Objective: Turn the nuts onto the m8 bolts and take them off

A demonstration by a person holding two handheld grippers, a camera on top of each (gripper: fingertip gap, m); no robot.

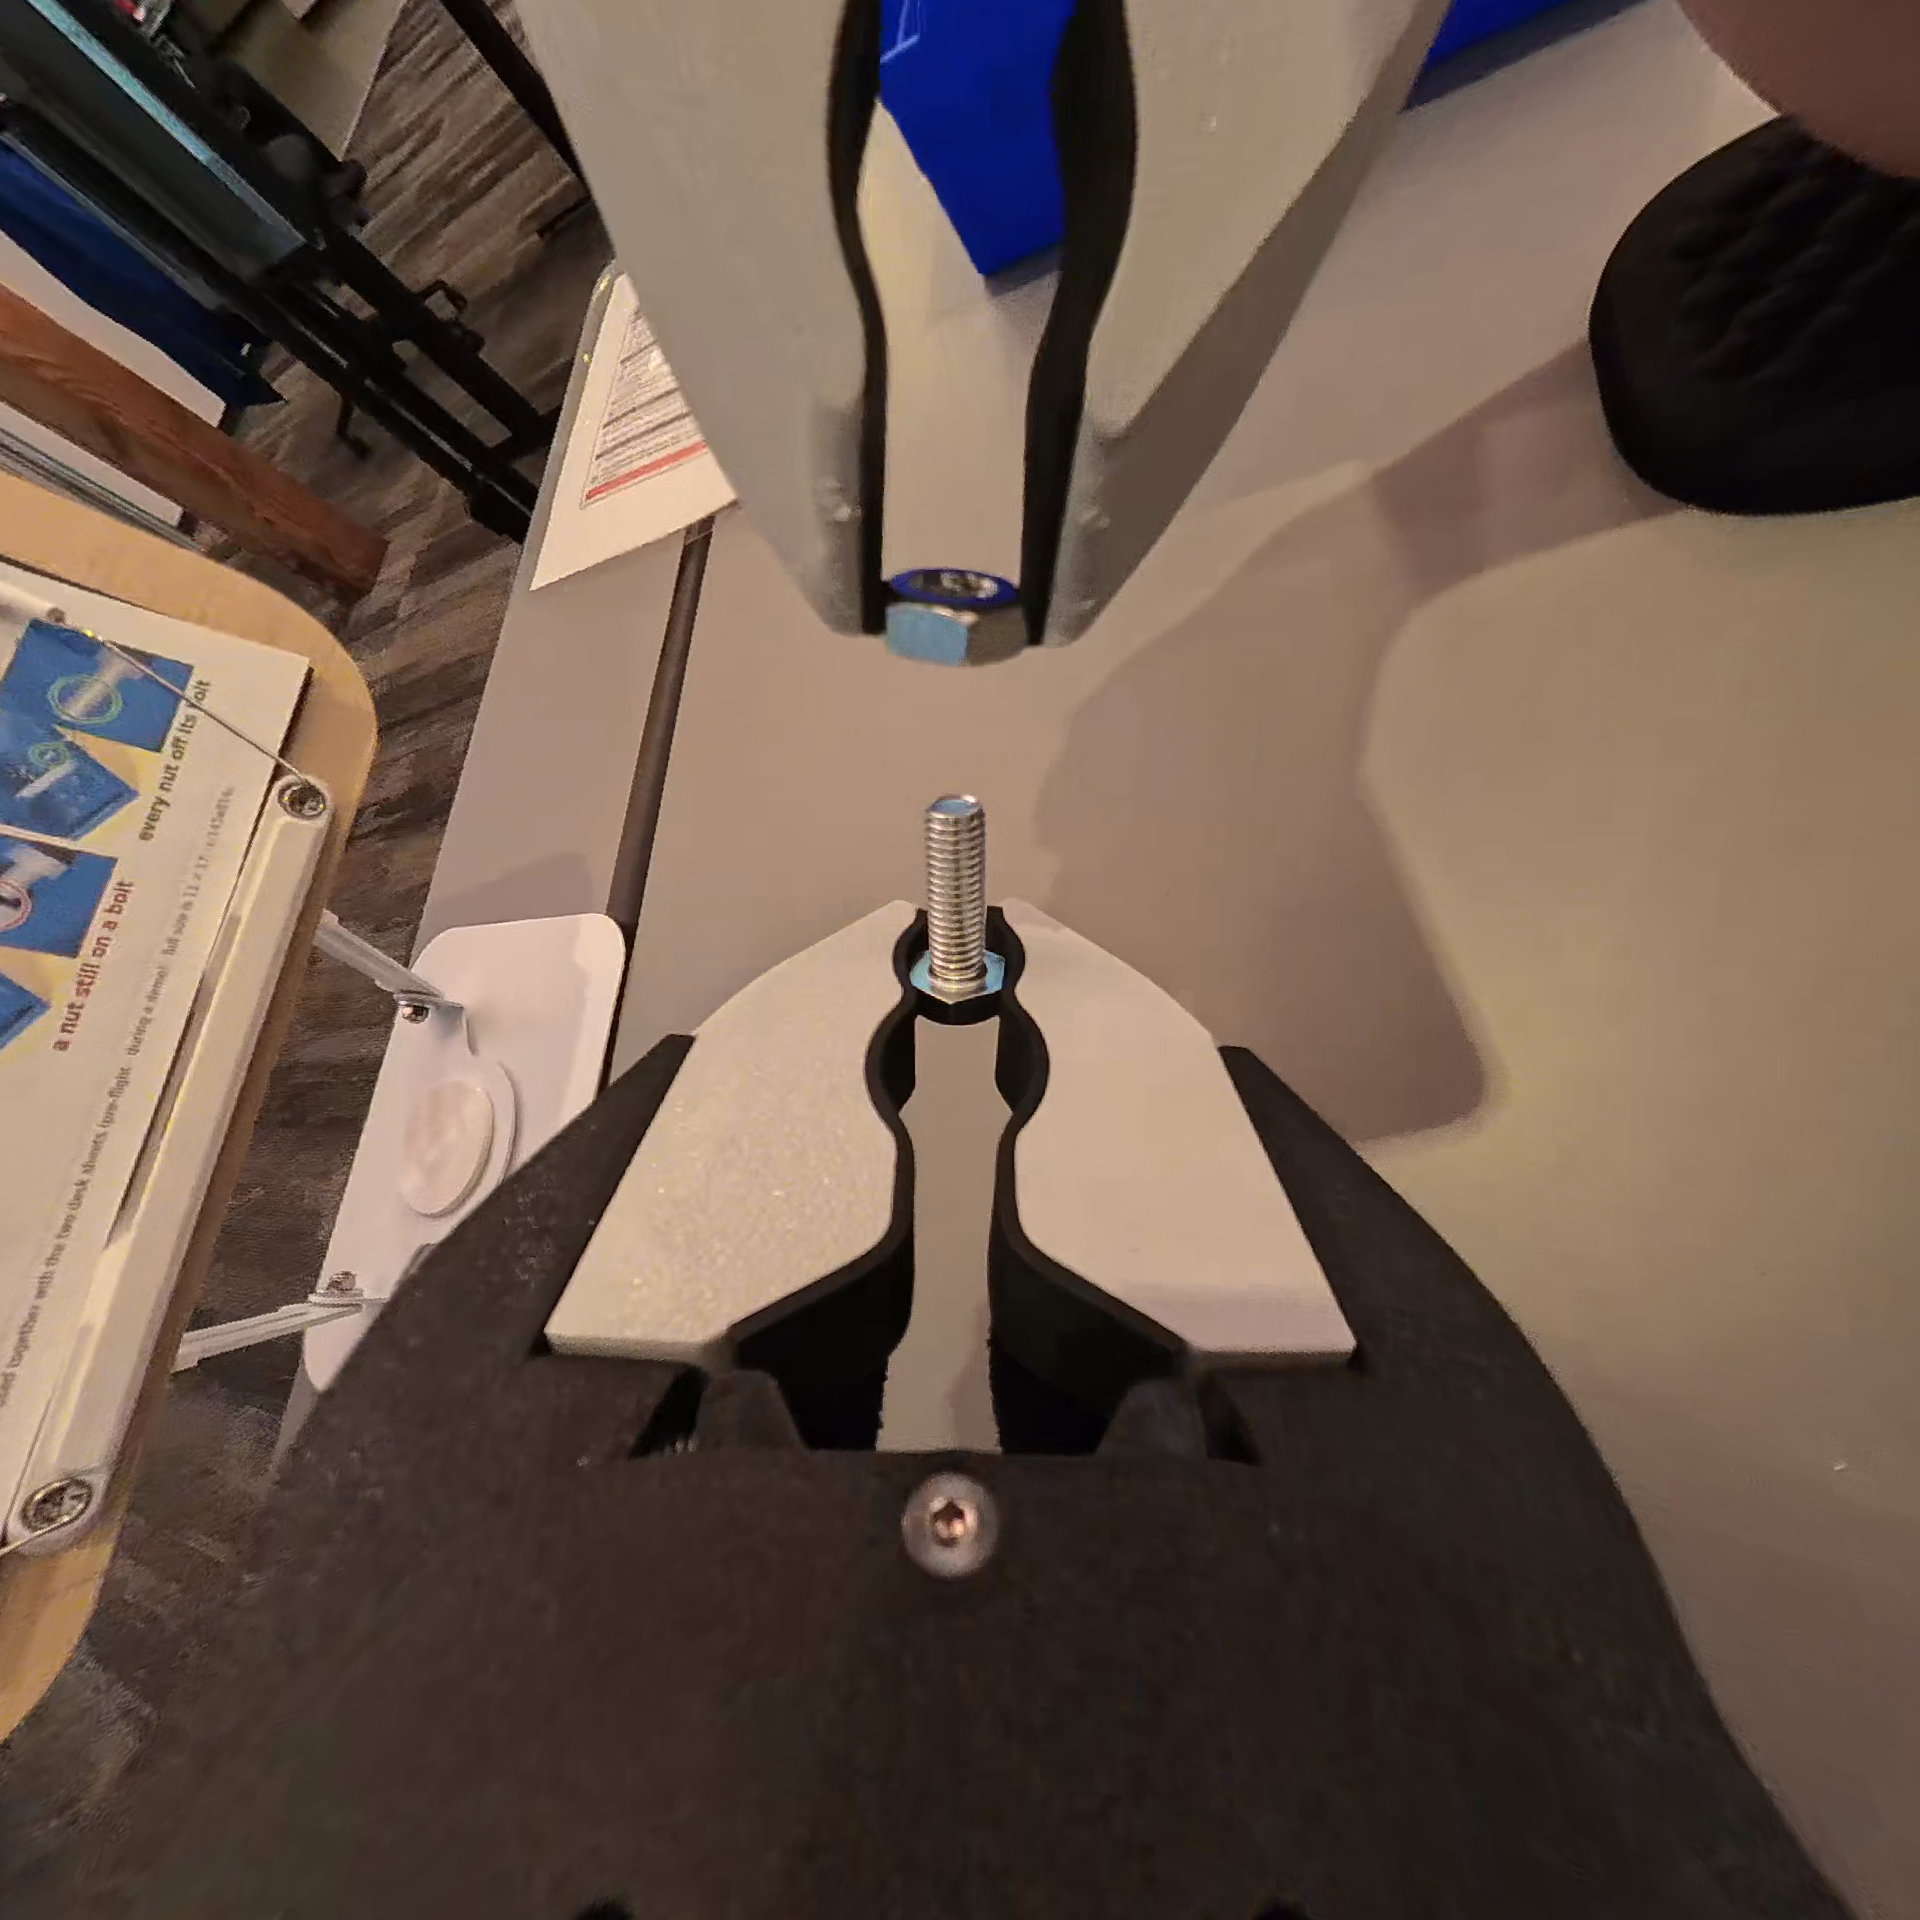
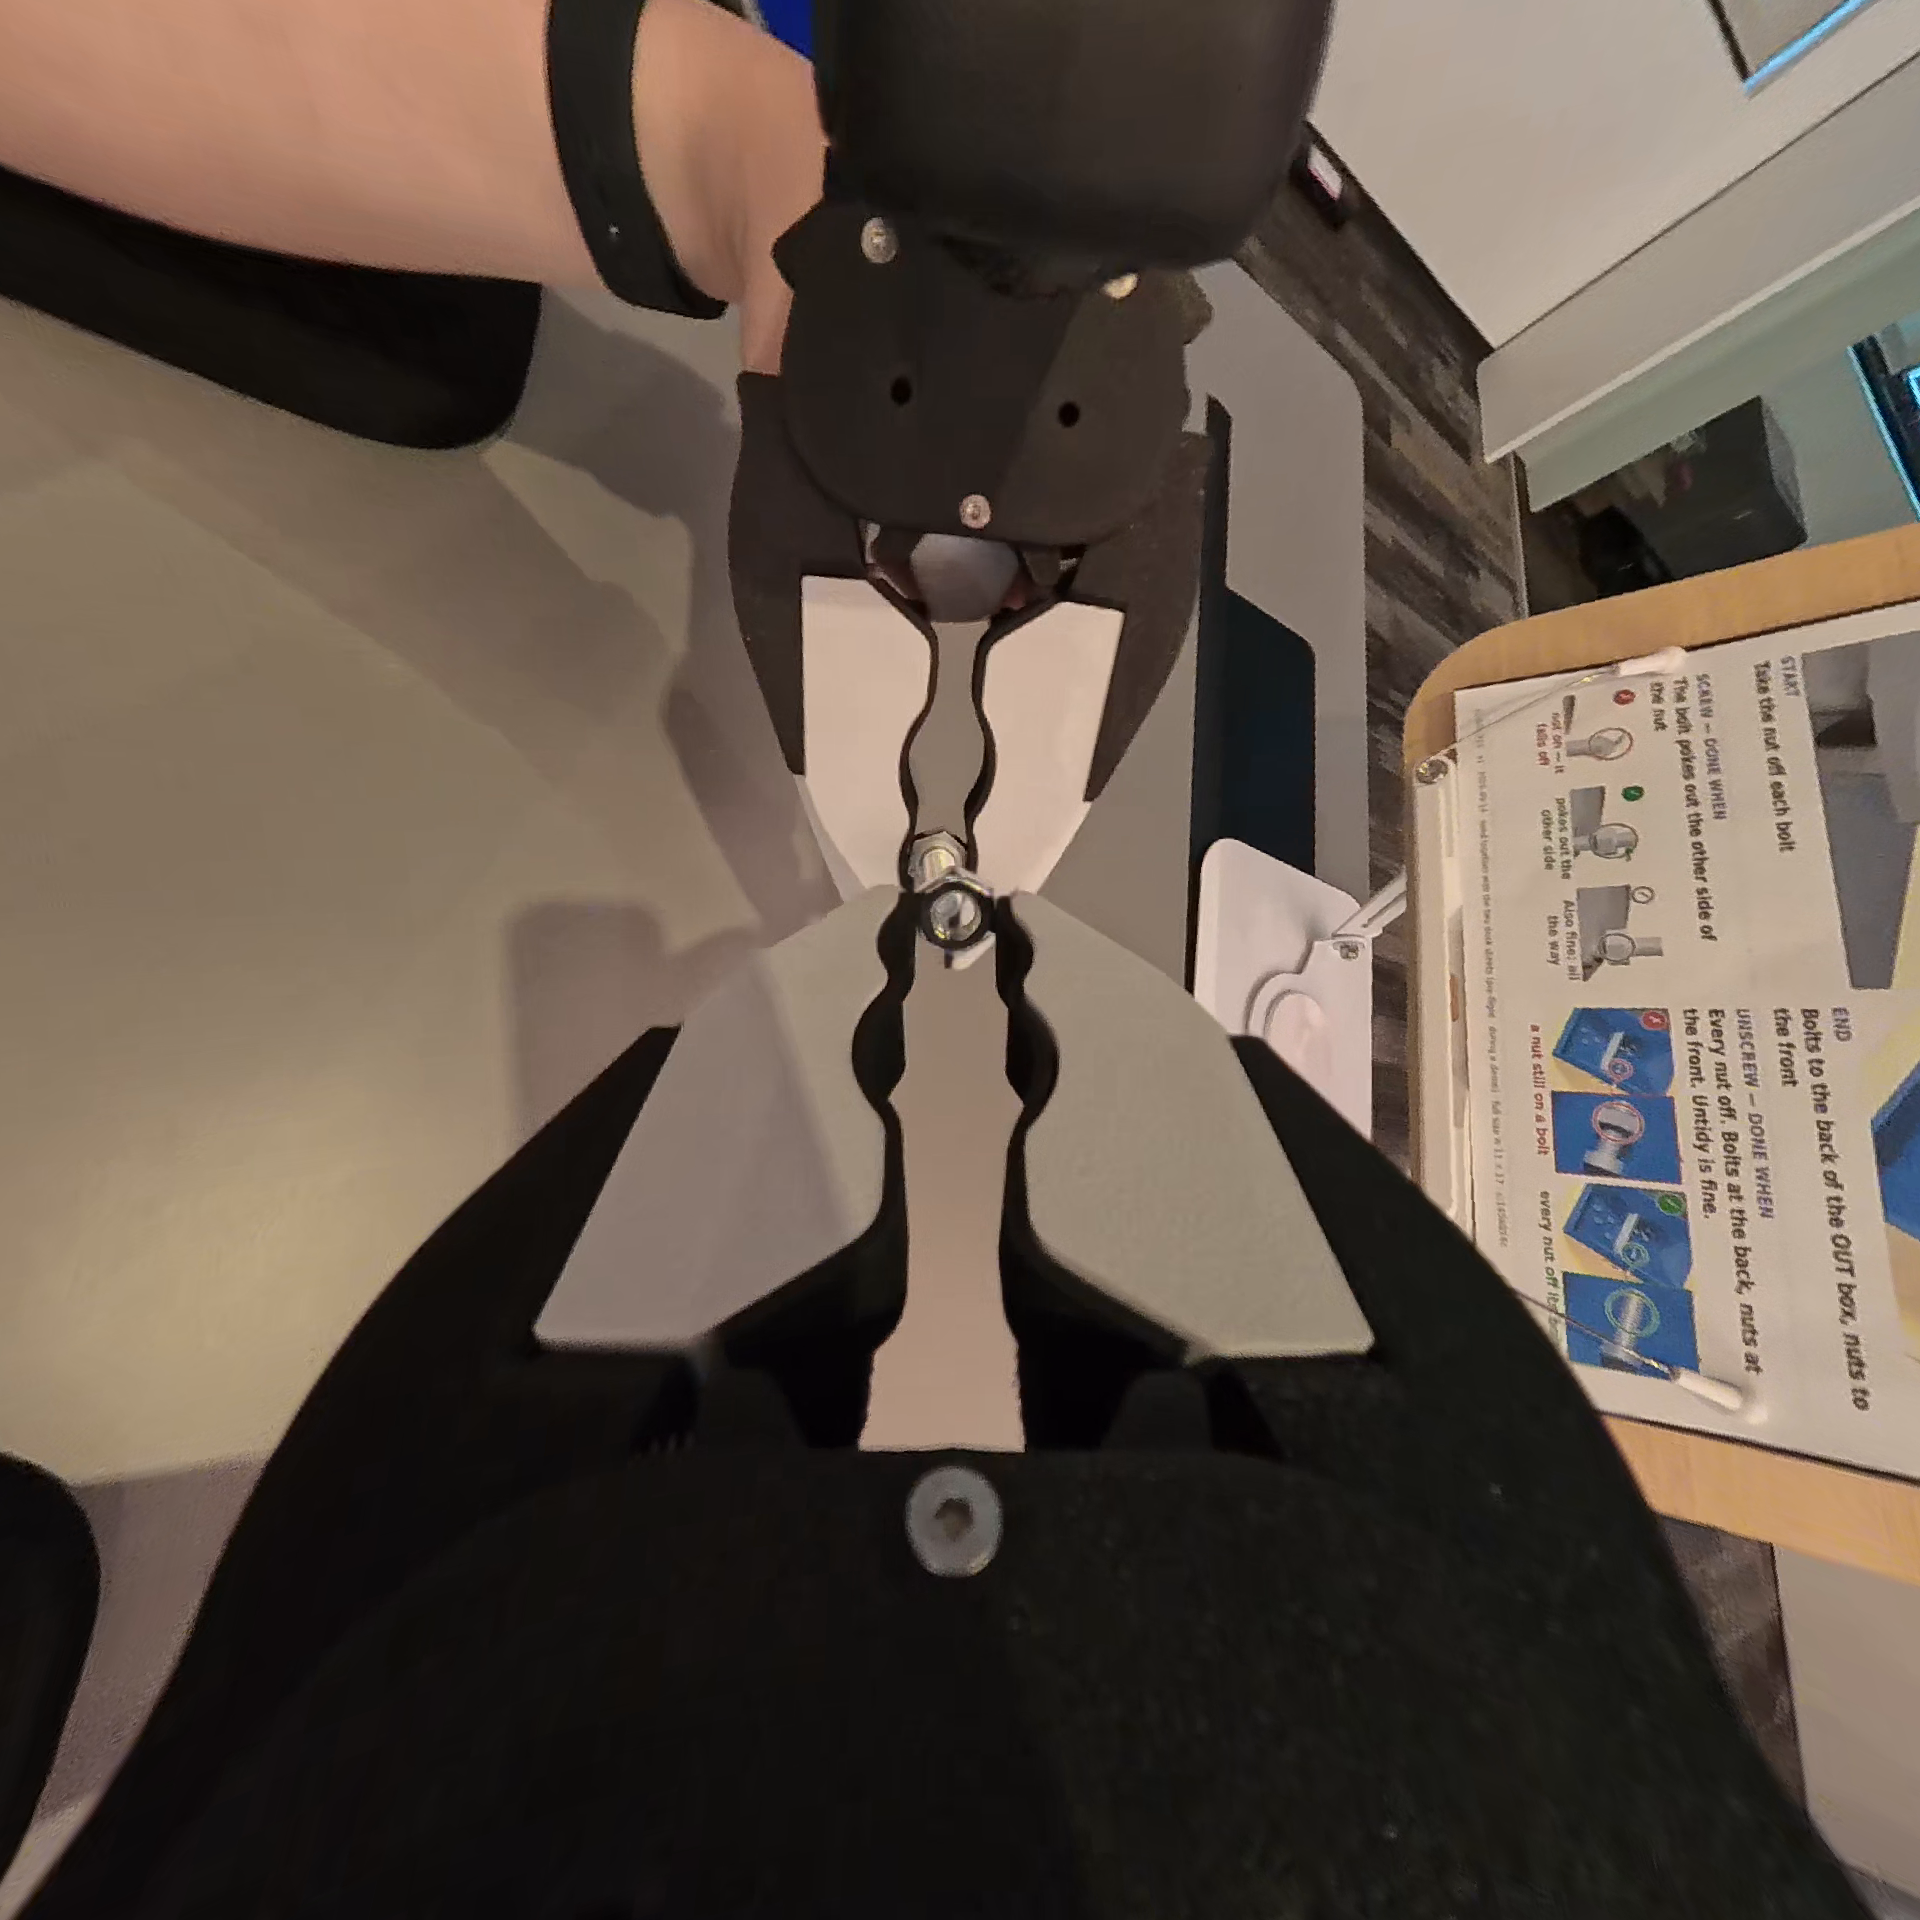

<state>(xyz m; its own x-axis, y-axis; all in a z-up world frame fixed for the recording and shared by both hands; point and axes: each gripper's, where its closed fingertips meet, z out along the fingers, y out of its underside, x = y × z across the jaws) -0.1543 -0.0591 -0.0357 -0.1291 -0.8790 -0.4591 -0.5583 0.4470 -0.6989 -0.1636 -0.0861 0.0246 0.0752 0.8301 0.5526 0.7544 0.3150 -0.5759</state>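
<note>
Left gripper (image 1: 954, 987) fingers clenched on silver threaded steel bolt (image 1: 954, 894) by its head, right gripper (image 1: 954, 623) fingers clamp silver hex nut (image 1: 951, 634) just beyond bolt tip, apart; risk: off-axis approach could cross-thread or drop nut onto grey surface (image 1: 1558, 831).

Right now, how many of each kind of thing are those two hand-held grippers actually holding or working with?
Bolts: 1, the bolt, clamped by its head in the left hand-held gripper
Nuts: 1, the nut, pinched in the right hand-held gripper, apart from the bolt's tip
Hand-held grippers: 2
Total: 4
</note>
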